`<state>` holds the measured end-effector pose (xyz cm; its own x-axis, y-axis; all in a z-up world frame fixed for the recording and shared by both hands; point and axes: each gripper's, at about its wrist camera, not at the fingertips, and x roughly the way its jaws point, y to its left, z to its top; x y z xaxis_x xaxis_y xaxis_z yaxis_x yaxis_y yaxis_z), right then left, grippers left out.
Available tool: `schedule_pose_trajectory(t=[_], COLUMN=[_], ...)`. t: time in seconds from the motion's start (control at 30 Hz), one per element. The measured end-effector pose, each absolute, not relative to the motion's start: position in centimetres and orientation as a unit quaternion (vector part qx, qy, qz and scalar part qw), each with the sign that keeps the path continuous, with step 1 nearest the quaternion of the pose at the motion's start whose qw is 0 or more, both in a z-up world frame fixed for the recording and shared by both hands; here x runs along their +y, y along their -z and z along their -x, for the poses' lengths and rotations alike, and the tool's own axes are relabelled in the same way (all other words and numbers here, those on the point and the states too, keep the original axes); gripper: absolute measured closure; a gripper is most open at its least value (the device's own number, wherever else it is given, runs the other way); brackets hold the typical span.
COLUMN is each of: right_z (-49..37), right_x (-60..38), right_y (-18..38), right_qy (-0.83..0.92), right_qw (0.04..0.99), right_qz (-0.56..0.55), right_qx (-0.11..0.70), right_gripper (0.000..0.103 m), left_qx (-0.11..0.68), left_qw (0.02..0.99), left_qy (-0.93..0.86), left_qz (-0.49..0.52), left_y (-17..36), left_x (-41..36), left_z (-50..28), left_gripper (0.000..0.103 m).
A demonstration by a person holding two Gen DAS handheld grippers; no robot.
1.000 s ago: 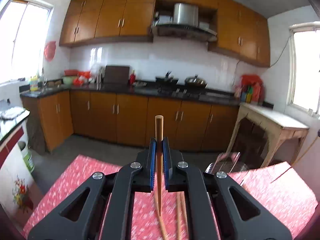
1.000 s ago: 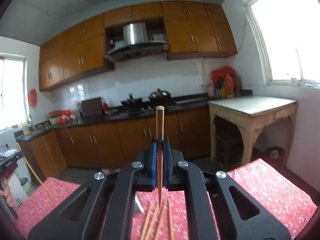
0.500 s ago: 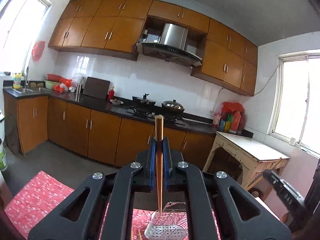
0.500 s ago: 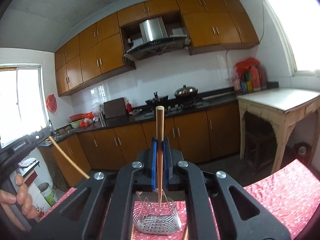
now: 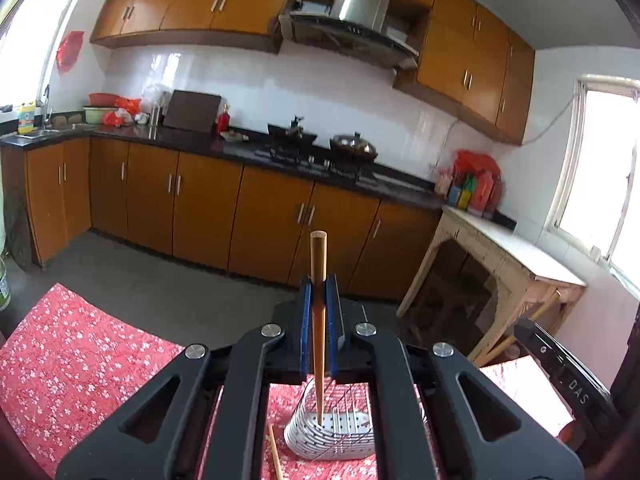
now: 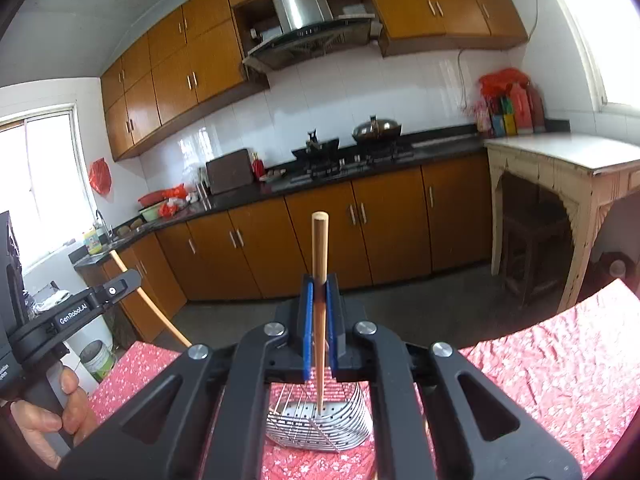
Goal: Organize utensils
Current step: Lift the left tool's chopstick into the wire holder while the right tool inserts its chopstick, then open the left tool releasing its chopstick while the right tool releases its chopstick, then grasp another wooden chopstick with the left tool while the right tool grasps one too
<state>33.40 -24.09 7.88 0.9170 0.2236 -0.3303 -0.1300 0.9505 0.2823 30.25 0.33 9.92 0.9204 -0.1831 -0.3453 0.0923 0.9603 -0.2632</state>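
Observation:
My left gripper [image 5: 319, 300] is shut on a wooden chopstick [image 5: 318, 320] that stands nearly upright between its blue pads, thin tip down over a steel wire utensil basket [image 5: 332, 432] on the red floral tablecloth [image 5: 80, 364]. My right gripper [image 6: 319, 300] is shut on a second wooden chopstick [image 6: 319, 312], its tip over the same basket [image 6: 320, 424]. In the right wrist view the left gripper [image 6: 120, 284] shows at the left edge with its chopstick [image 6: 148, 304], held by a hand [image 6: 52, 412]. A loose chopstick [image 5: 275, 456] lies beside the basket.
Brown kitchen cabinets [image 5: 200, 204] and a dark counter with a stove [image 5: 312, 152] run along the far wall. A pale wooden side table [image 6: 560, 168] stands at the right. Grey floor [image 5: 180, 288] lies beyond the table's far edge.
Both grippers have swung toward each other and lowered, each still holding its chopstick. The basket has come into view under both tips, and several loose chopsticks seen before have dropped out of view.

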Motion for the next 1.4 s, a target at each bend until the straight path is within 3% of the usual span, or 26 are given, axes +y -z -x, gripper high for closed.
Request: schedule_pose_trajectory(t=[0.23, 0.43, 0.47, 0.57, 0.97, 1.23, 1.4], right_z=[-34.8, -34.1, -33.8, -32.7, -25.5, -23.3, -23.2], right_x=[-24.4, -25.1, -25.3, -26.0, -29.3, -30.8, -30.2], right_y=[-5.7, -5.9, -6.1, -6.9, -8.7, -2.0, 4.9], right_qy=[-0.095, -0.077, -0.074, -0.062, -0.023, 0.001, 0.006], right_qw=[0.959, 0.96, 0.961, 0.965, 0.974, 0.96, 0.934], right_qz=[-0.151, -0.156, -0.157, -0.153, -0.151, -0.129, -0.11], right_qx=[0.219, 0.22, 0.215, 0.202, 0.165, 0.247, 0.339], right_gripper=[0.095, 0.083, 0.081, 0.075, 0.071, 0.071, 0.071], left_qx=[0.22, 0.222, 0.22, 0.205, 0.17, 0.221, 0.278], left_qw=[0.964, 0.965, 0.965, 0.969, 0.979, 0.972, 0.956], left_qy=[0.076, 0.074, 0.072, 0.058, 0.024, -0.021, -0.046], left_qz=[0.128, 0.12, 0.12, 0.122, 0.113, 0.082, 0.079], left_y=[-8.9, -9.5, -9.7, -10.7, -11.8, -5.8, -0.4], left_x=[1.0, 1.4, 1.4, 2.0, 5.6, 8.4, 9.9], left_z=[-30.9, -30.4, -30.2, -29.2, -24.1, -22.0, -21.8], left_gripper=[0.096, 0.095, 0.09, 0.056, 0.055, 0.054, 0.054])
